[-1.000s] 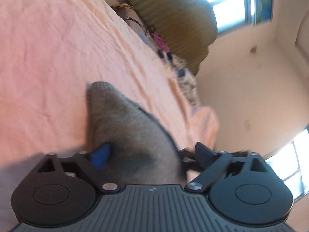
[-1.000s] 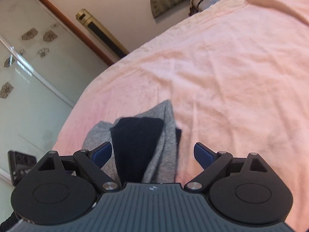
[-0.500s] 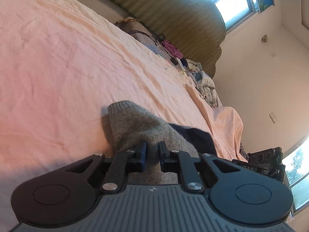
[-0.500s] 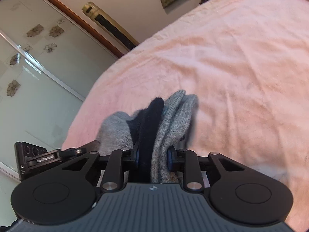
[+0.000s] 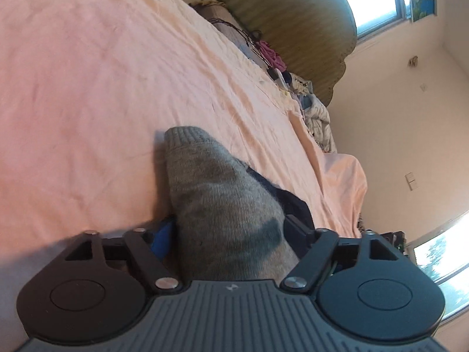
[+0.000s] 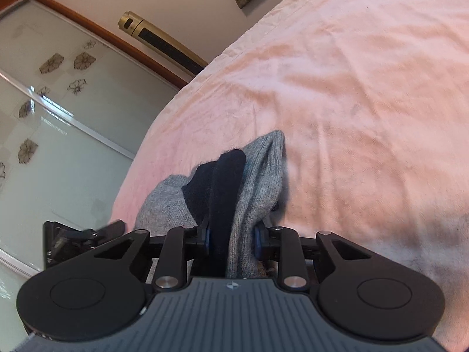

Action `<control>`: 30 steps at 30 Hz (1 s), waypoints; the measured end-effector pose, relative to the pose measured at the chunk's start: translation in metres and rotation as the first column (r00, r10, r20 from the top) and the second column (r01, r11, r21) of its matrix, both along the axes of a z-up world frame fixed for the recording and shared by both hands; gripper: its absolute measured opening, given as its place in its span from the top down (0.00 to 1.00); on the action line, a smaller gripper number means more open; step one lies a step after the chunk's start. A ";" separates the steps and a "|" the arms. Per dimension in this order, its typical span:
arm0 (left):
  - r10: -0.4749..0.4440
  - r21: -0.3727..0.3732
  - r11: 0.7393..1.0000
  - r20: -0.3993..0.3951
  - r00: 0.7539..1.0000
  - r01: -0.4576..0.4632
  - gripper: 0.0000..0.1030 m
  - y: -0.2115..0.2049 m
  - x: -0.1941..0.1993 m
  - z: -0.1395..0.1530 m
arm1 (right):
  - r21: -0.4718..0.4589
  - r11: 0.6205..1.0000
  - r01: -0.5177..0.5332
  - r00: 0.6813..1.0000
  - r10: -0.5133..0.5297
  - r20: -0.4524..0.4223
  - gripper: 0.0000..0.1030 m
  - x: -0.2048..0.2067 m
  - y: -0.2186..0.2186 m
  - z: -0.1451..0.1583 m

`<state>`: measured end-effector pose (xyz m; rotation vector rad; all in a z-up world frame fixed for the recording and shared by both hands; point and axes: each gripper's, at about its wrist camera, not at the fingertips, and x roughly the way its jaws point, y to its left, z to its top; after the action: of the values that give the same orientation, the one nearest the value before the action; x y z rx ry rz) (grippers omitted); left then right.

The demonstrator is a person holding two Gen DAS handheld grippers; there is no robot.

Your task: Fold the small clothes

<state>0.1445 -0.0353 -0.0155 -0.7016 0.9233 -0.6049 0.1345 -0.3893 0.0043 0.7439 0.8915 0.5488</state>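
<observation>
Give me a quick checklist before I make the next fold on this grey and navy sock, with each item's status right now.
1. right gripper clamped on the sock: ok, pads pinch grey and navy layers.
2. left gripper gripping: not ok, its jaws have just been opening; the sock lies between them, unpinched.
3. Sock resting on the pink bedsheet: ok.
4. Bedsheet ahead free for folding: ok.
5. Layers aligned at the far end: cannot tell.

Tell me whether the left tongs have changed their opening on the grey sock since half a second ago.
Yes. The left tongs have just been opening: they were pinched together then, and now stand apart either side of the grey sock on the pink sheet.
</observation>
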 end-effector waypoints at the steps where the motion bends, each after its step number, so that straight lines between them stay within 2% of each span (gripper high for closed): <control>1: 0.015 0.016 1.000 -0.022 1.000 -0.015 0.63 -0.002 0.004 -0.003 | 0.024 1.000 0.007 1.000 -0.007 -0.010 0.71 0.000 -0.003 -0.004; 2: 0.024 0.017 1.000 -0.024 0.999 -0.024 0.68 -0.003 0.004 -0.004 | 0.040 0.999 0.015 1.000 -0.014 -0.013 0.71 -0.001 -0.004 -0.006; 4: 0.037 0.059 0.997 0.047 0.998 -0.040 0.73 -0.003 -0.005 0.006 | 0.052 0.998 0.035 0.999 -0.035 -0.005 0.71 -0.006 -0.004 -0.005; 6: 0.037 0.107 0.993 0.110 0.993 -0.049 0.74 -0.002 -0.017 0.022 | 0.055 0.998 0.035 0.999 -0.037 0.034 0.72 -0.014 0.004 0.005; 9: 0.028 0.111 0.993 0.175 0.984 -0.048 0.74 0.014 -0.025 0.047 | 0.078 0.997 -0.014 0.994 0.005 0.105 0.72 -0.019 0.022 0.029; 13: 0.099 0.132 0.982 0.249 0.964 -0.135 0.73 0.049 -0.018 0.075 | 0.109 0.992 -0.068 0.987 0.051 0.153 0.72 0.002 0.046 0.047; 16: 0.105 0.215 0.966 0.197 0.975 -0.147 0.67 0.061 0.011 0.067 | 0.128 0.991 -0.043 0.994 0.029 0.109 0.71 0.034 0.063 0.041; 18: 0.172 0.255 0.948 0.087 0.981 -0.189 0.67 0.075 0.018 0.048 | 0.083 0.996 0.020 0.999 -0.023 0.029 0.60 0.051 0.071 0.026; 19: 0.186 0.243 0.950 0.058 0.981 -0.195 0.65 0.082 0.013 0.041 | 0.051 0.997 0.053 0.999 -0.052 -0.012 0.48 0.055 0.072 0.019; 20: 0.174 0.190 0.965 0.059 0.983 -0.182 0.57 0.089 0.003 0.036 | 0.022 0.997 0.073 0.997 -0.073 -0.038 0.39 0.052 0.073 0.014; 22: 0.154 0.138 0.977 0.080 0.985 -0.163 0.44 0.095 -0.022 0.034 | 0.035 0.998 0.047 0.999 -0.047 -0.012 0.39 0.032 0.069 0.011; 24: 0.135 0.098 0.985 0.077 0.988 -0.142 0.39 0.094 -0.044 0.029 | -0.025 1.000 0.008 1.000 -0.007 0.029 0.39 0.008 0.070 0.016; 26: 0.109 0.081 0.991 0.025 0.994 -0.111 0.34 0.085 -0.058 0.019 | -0.087 0.996 -0.034 0.997 0.040 0.070 0.39 -0.017 0.074 0.024; 27: 0.091 0.081 0.993 0.014 0.996 -0.092 0.34 0.079 -0.064 0.013 | -0.088 0.994 -0.064 0.995 0.070 0.075 0.39 -0.027 0.077 0.026; 29: 0.077 0.150 0.985 0.094 0.993 -0.090 0.32 0.063 -0.074 0.015 | -0.120 0.987 -0.106 0.991 0.114 0.066 0.39 -0.036 0.086 0.025; 30: 0.071 0.199 0.976 0.104 0.992 -0.090 0.36 0.057 -0.074 0.020 | -0.157 0.982 -0.102 0.991 0.114 0.069 0.44 -0.036 0.090 0.024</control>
<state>0.0705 0.0212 0.0042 -0.5189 0.8493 -0.4606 0.0983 -0.2992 0.0279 0.5334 0.8948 0.5946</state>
